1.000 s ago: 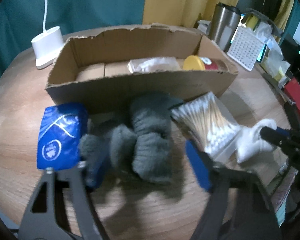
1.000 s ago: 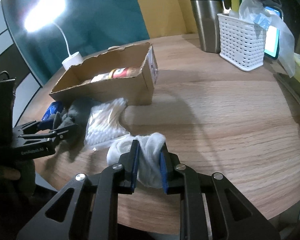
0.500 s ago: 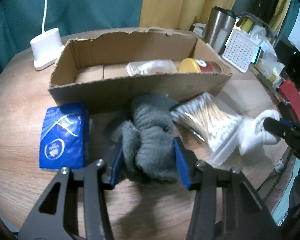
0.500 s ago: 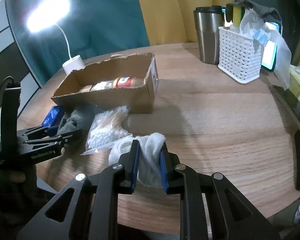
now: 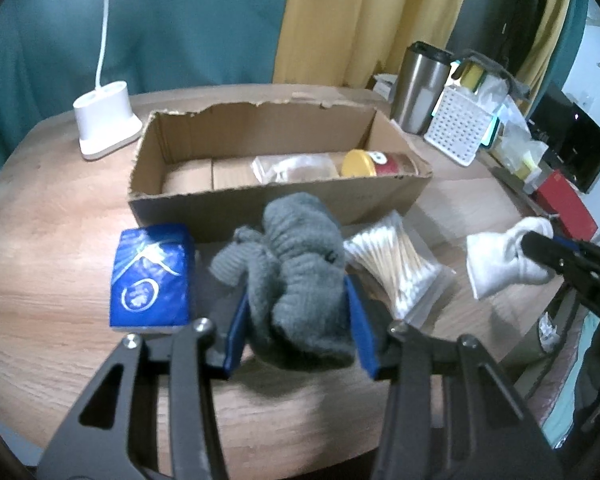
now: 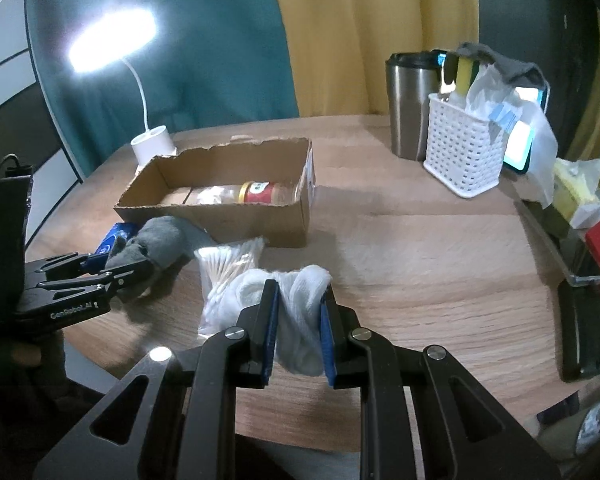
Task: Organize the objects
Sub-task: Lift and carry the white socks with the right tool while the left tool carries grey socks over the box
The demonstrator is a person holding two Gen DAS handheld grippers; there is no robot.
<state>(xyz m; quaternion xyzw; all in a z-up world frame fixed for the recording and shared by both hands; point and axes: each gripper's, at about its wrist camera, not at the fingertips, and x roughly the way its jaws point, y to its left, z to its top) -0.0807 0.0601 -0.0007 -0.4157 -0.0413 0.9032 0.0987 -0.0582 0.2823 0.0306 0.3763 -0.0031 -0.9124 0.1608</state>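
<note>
The left claw (image 5: 298,326) pinches the bulky grey knitted sock (image 5: 296,264) and the right claw (image 6: 298,322) the white sock (image 6: 300,300), both just above the wooden surface (image 6: 420,272); loose fabric could snag the torn cardboard box (image 5: 276,200).

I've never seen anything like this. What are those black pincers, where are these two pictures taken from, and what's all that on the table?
No robot here: a person holds a two-fingered tool in each hand, each with a camera looking along its fingers. One picture comes from the left hand-held gripper, shut on a grey knitted sock. The other comes from the right hand-held gripper, shut on a white sock. On the round wooden table lie a blue tissue packet, a clear bag of cotton swabs and an open cardboard box holding a yellow-lidded jar.
</note>
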